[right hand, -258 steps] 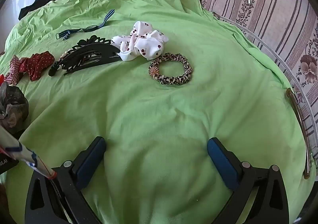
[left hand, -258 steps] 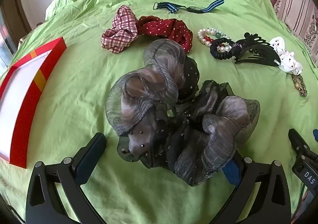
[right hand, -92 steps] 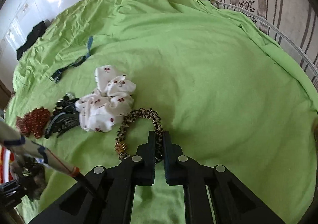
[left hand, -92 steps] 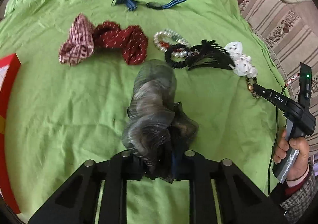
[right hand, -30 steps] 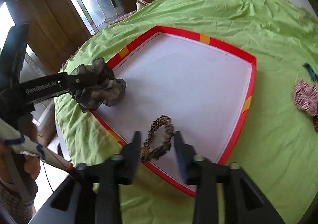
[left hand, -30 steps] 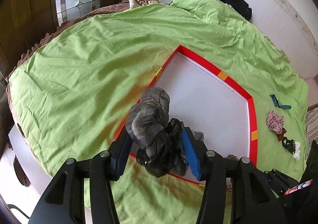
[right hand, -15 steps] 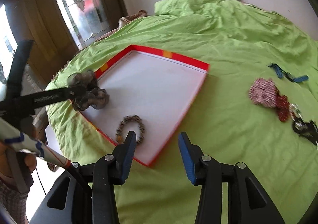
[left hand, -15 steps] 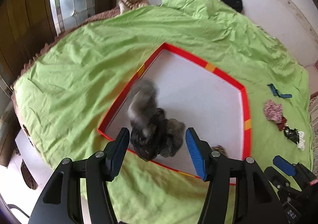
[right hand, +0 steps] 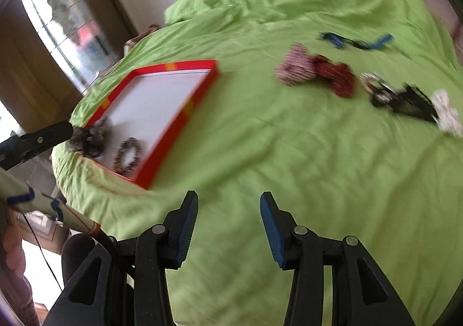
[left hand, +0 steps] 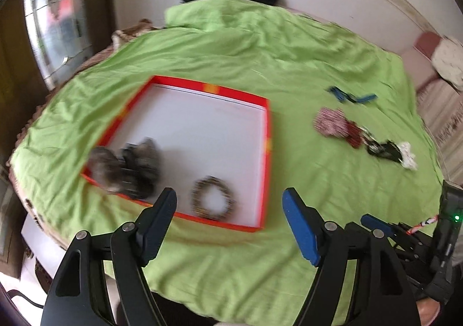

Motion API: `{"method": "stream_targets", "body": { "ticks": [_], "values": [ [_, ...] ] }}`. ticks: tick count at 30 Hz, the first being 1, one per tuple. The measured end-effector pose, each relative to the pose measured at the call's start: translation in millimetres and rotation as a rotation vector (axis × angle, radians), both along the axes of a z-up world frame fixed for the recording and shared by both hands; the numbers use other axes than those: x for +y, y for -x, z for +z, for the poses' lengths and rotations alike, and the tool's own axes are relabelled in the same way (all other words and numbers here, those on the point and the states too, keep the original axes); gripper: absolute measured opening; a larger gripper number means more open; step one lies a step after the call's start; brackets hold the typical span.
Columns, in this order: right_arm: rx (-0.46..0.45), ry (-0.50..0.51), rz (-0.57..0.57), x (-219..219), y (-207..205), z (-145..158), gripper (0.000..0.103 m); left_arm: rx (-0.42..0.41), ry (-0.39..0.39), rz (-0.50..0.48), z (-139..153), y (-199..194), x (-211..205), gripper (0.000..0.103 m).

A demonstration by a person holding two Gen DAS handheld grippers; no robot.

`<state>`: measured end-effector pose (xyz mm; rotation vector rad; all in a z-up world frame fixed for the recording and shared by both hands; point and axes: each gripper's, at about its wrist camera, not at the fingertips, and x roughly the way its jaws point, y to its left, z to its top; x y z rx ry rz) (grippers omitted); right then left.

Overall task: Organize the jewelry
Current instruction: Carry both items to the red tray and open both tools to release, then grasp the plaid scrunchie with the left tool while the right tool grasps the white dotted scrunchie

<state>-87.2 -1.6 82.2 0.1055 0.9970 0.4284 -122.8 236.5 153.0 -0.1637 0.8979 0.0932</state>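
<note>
Hair ties (right hand: 315, 73) lie strung toward two o'clock of the right gripper (right hand: 228, 220) (jaws half-wide, empty), nearer than the left gripper (left hand: 230, 220), wide and empty.

Bright window daylight, motion blur, fisheye-curved dark corners

Left wrist view: set behind the left gripper (left hand: 230, 203), angled down and forward over the near edge of the green sheet (left hand: 289, 71), fairly close to the red-rimmed tray (left hand: 267, 135) just ahead. Right wrist view: set behind the right gripper (right hand: 228, 210), tilted down likewise, placed further right, tray (right hand: 176, 123) off to the left. Shared by both: tray, sheet (right hand: 289, 152), far wall and a row of blurred hair accessories (left hand: 364, 135) (right hand: 361, 80).
</note>
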Motion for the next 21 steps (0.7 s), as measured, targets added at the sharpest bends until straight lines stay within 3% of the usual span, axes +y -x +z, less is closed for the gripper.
{"method": "stream_targets", "body": {
  "ticks": [9, 15, 21],
  "values": [
    [-0.006, -0.002, -0.216, -126, 3, -8, 0.048, 0.013, -0.005, -0.145, -6, -15, -79, 0.075],
    [-0.059, -0.013, -0.461, -241, -6, 9, 0.048, 0.034, 0.006, -0.190, -4, -33, -113, 0.075],
    [-0.054, -0.082, -0.581, -307, -29, 7, 0.048, 0.034, 0.004, -0.210, -11, -74, -141, 0.075]
  ]
}}
